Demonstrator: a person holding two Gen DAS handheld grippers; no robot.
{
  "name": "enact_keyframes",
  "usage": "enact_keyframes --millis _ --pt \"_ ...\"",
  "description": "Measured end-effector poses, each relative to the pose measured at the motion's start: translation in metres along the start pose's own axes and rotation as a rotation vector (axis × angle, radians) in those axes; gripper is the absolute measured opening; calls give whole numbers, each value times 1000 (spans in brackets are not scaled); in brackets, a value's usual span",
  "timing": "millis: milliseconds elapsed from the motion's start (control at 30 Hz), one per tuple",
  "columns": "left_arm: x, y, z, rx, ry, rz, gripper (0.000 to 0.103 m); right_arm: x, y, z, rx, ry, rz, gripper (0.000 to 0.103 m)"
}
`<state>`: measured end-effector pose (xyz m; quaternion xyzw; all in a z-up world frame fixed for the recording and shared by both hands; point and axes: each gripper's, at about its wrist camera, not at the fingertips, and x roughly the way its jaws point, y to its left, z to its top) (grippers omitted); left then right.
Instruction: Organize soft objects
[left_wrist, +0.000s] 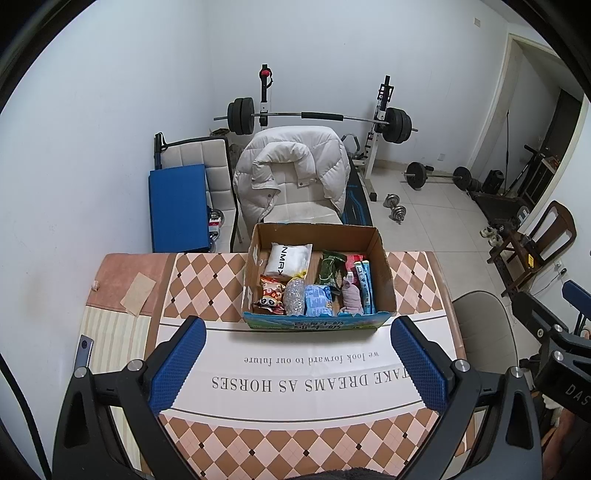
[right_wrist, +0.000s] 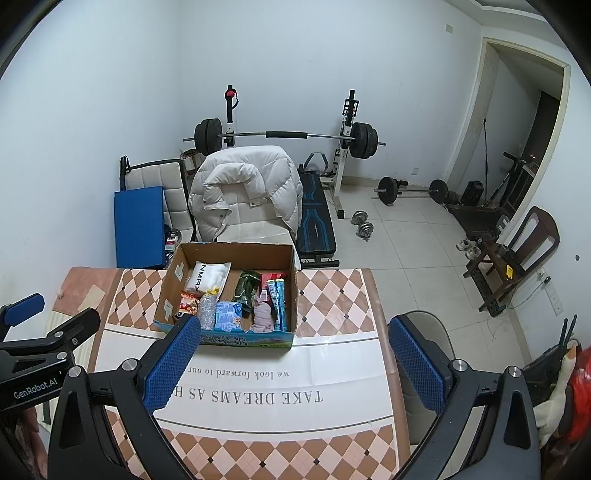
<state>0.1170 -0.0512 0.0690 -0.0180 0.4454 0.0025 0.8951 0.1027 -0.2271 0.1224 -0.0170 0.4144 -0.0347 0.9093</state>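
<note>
An open cardboard box (left_wrist: 384, 273) sits on the far half of a table covered by a checkered tablecloth (left_wrist: 199, 284) printed with "TAKE DREAMS AS HORSES". Soft packets fill the box: a white pouch (left_wrist: 289, 258) at the back left, a panda-printed snack bag (left_wrist: 271, 295) at the front left, a clear bubble-wrap roll (left_wrist: 294, 297) beside it, then a light-blue pack (left_wrist: 317, 300), a dark green bag (left_wrist: 331, 271) behind that, a pinkish-grey cloth bundle (left_wrist: 351, 295), and blue-green tube packs (left_wrist: 365, 286) against the right wall.

The left gripper (left_wrist: 297, 363) hovers above the near half of the cloth with its jaws spread wide and nothing between them, its blue pads (left_wrist: 177, 365) flanking the printed text. The right gripper (right_wrist: 295, 363) is equally wide and empty, shifted toward the table's right edge, so one pad overlaps the box's front-left corner in its view.

The right wrist view alone shows the left gripper from the side, at the table's left edge (its "GenRobot.AI" label is readable), and a red-and-white soft item (right_wrist: 569, 398) at the far right, too cropped to identify. The left wrist view alone shows a tan paper scrap (left_wrist: 138, 293) clearly on the pink mat. Both show a chair draped with a white down jacket (right_wrist: 251, 184) behind the table, and a barbell (right_wrist: 284, 136) on its rack.
</note>
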Motion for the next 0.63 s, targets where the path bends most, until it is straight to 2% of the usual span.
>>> enact_keyframes --millis 633 --pt "-3 0 3 -8 -11 12 103 0 3 1 -5 -4 5 103"
